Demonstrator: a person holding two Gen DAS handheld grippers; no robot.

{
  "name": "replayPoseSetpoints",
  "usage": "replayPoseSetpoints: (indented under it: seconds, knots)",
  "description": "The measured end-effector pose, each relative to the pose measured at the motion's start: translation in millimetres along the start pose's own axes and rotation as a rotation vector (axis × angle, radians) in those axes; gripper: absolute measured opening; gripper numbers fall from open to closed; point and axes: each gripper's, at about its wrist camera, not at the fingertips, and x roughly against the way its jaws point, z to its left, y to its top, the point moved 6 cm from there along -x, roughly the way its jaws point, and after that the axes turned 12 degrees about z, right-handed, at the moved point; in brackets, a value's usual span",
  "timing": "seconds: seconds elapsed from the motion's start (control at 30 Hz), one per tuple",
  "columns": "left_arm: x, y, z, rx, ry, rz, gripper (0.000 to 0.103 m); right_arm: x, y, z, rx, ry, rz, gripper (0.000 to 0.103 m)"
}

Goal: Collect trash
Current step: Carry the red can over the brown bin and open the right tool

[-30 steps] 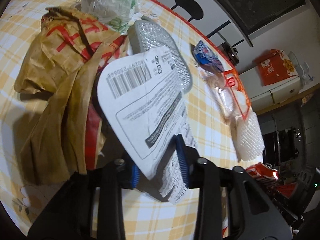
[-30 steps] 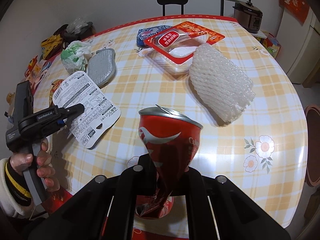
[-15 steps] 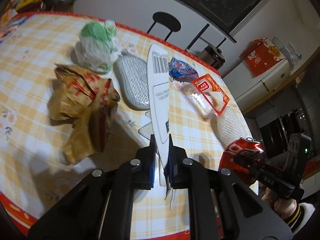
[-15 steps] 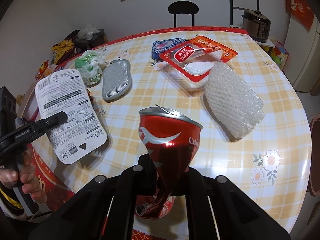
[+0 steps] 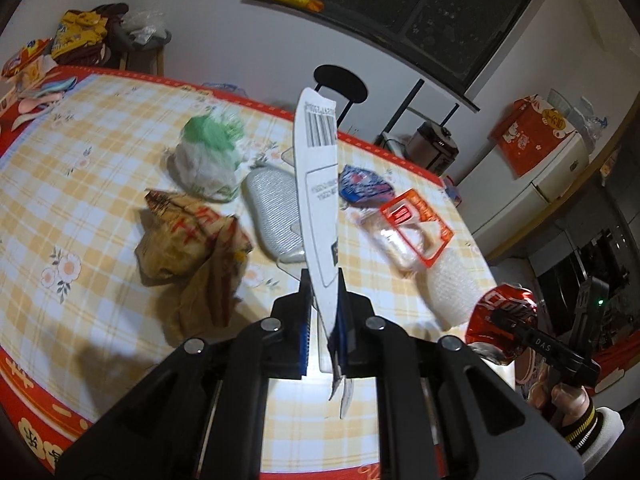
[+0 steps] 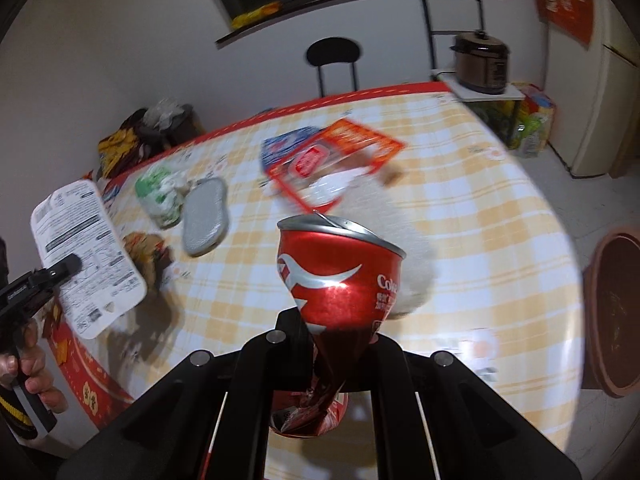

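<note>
Right view only: brown bin (image 6: pixel 614 312), floor

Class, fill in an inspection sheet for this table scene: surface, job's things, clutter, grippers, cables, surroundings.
Surface: round table with a yellow checked cloth and red edge.
Job's things: crushed red can; white packaging card, seen edge-on; brown paper bag; green and white plastic bag; grey pad; blue wrapper; red-rimmed clear tray; white foam net.
Clutter: pile of bags beyond the table.
Grippers: left gripper shut on the card; right gripper shut on the can.
Cables: nothing seen.
Surroundings: black chair, rice cooker, dark window.
</note>
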Motion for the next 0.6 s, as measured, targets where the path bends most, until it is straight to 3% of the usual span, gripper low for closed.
replayPoseSetpoints:
  seconds: [0.3,0.6]
  knots:
    - [-15.8,3.0,-59.8,-0.052,-0.034,0.01,0.014,45.9,-14.7,-162.3,-0.205,-0.191,-0.051,0.008]
    - [-39.9,-10.8,-106.8,-0.107,-0.049,0.043,0.014,55.6,-60.3,-320.3,-0.474,-0.368,0.002,0.008]
